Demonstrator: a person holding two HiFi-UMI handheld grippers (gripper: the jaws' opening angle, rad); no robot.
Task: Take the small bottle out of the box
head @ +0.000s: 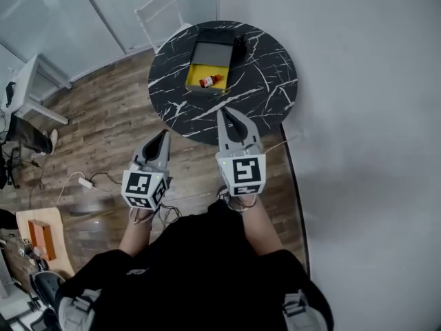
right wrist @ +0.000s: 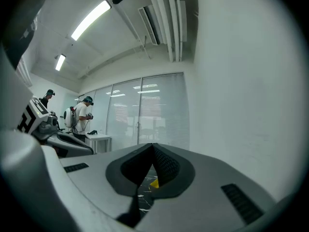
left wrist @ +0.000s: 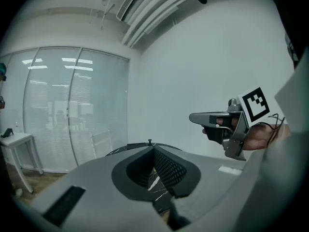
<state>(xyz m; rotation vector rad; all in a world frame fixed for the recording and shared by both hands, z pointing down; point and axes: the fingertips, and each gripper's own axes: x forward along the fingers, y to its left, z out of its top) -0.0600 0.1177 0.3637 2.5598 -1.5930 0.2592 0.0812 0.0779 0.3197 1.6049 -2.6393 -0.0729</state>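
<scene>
Bottle (head: pixel 211 81) lies in the open box (head: pixel 195 74); left tool (head: pixel 164 134) and right tool (head: pixel 224 114) are fully closed, holding nothing.

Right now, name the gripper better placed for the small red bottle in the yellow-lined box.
Right. The right gripper overlaps the round black marble table, nearer the small red bottle; the left gripper hangs back over wooden floor.
</scene>
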